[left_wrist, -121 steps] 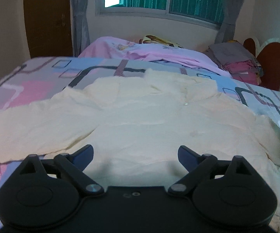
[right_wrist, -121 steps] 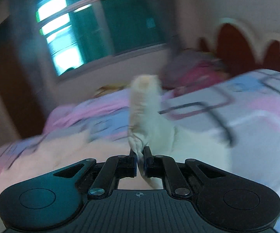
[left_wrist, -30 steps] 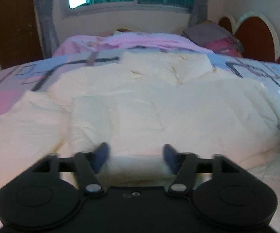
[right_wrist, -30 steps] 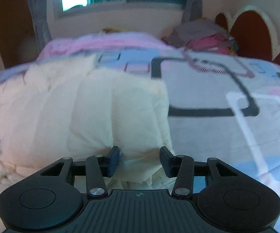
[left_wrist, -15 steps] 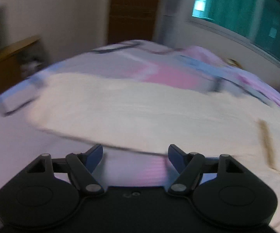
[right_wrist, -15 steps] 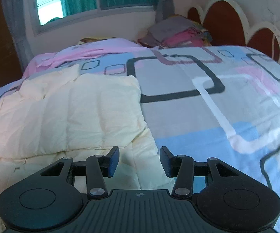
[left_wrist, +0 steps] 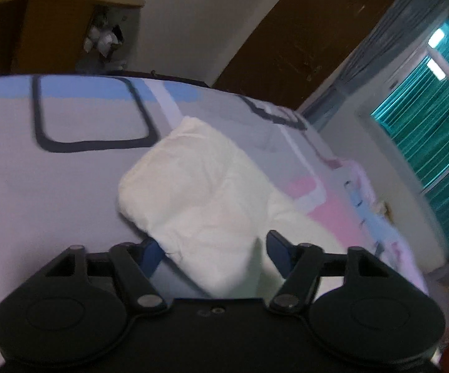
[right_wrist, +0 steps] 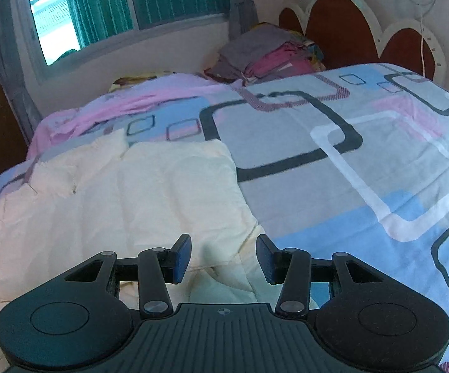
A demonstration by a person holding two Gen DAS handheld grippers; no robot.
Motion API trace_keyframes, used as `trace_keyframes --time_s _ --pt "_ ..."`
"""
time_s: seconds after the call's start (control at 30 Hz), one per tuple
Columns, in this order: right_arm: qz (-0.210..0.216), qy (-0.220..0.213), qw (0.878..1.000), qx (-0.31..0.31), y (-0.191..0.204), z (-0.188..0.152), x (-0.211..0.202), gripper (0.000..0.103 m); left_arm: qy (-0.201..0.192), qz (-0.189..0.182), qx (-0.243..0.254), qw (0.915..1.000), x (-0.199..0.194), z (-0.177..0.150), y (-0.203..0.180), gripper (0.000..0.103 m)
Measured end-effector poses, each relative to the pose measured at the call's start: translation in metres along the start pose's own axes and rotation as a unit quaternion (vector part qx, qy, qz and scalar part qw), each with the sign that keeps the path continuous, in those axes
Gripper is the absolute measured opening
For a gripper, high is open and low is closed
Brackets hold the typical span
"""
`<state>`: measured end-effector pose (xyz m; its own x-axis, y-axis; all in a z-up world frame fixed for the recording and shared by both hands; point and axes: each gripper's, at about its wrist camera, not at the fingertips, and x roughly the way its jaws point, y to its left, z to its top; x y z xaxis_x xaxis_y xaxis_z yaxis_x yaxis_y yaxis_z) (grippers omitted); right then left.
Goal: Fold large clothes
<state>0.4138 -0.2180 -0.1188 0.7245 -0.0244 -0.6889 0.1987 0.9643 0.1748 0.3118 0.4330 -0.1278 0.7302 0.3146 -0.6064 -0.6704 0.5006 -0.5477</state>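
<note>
Two grippers are hovering over one cream garment, and both are standing with their jaws spread, gripping nothing. The left gripper (left_wrist: 213, 250) is tilting over a sleeve-like end of the cream garment (left_wrist: 199, 192), whose rounded tip is lying on the patterned bedsheet (left_wrist: 68, 168); bare sheet is stretching beyond that tip toward the far edge of the bed, where a wooden cabinet (left_wrist: 37, 31) and a dark door (left_wrist: 302, 40) are standing behind it. The cloth is running down between the blue finger pads (left_wrist: 275, 251), though whether it is touching them cannot be told.

The right gripper (right_wrist: 222, 256) is sitting low over the garment's body (right_wrist: 137, 192), right at its straight right-hand edge. To the right of that edge, a wide run of uncovered bedsheet (right_wrist: 364, 161) is reaching toward the scalloped headboard (right_wrist: 348, 34). The cloth is looking pale, creased and puffy, with a doubled layer lying along that side. Past its top edge, one rumpled pink blanket (right_wrist: 124, 99) and one stack of folded clothes (right_wrist: 264, 52) are lying under the window (right_wrist: 106, 9).
</note>
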Motion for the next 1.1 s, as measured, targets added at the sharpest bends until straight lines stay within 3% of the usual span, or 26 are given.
trace_keyframes --time_s 0.03,0.07,0.17,0.33,0.5,0.7,0.8,1.03,1.1 --pt "0.001 -0.001 1.0 0.001 -0.001 0.0 0.0 0.046 0.006 -0.006 0.001 1.0 0.0 0.0 -0.002 0.011" --pt "0.001 -0.003 1.0 0.0 -0.001 0.001 0.0 0.046 0.008 -0.007 0.01 0.9999 0.0 0.0 -0.008 0.008" --pt "0.002 -0.008 1.0 -0.004 -0.001 0.003 0.0 0.046 -0.023 -0.009 0.104 0.9943 -0.014 -0.007 -0.049 0.008" --pt "0.01 -0.014 1.0 0.0 -0.003 0.007 0.003 0.046 -0.028 -0.082 0.217 0.9724 -0.036 -0.044 -0.136 0.008" --pt "0.023 -0.021 1.0 -0.002 -0.007 0.01 0.002 0.046 0.015 -0.164 0.299 0.94 -0.041 -0.107 -0.222 0.008" --pt "0.039 -0.03 0.999 0.018 -0.027 0.02 0.0 0.046 0.064 -0.226 0.379 0.8952 -0.041 -0.196 -0.311 0.008" --pt "0.046 -0.031 0.998 0.034 -0.042 0.024 -0.002 0.046 0.085 -0.245 0.414 0.8726 -0.042 -0.239 -0.344 0.008" --pt "0.052 -0.027 0.996 0.062 -0.08 0.031 -0.003 0.046 0.133 -0.266 0.469 0.8314 -0.035 -0.321 -0.384 0.008" --pt "0.051 -0.023 0.996 0.07 -0.089 0.031 -0.003 0.046 0.149 -0.27 0.477 0.8231 -0.033 -0.344 -0.388 0.008"
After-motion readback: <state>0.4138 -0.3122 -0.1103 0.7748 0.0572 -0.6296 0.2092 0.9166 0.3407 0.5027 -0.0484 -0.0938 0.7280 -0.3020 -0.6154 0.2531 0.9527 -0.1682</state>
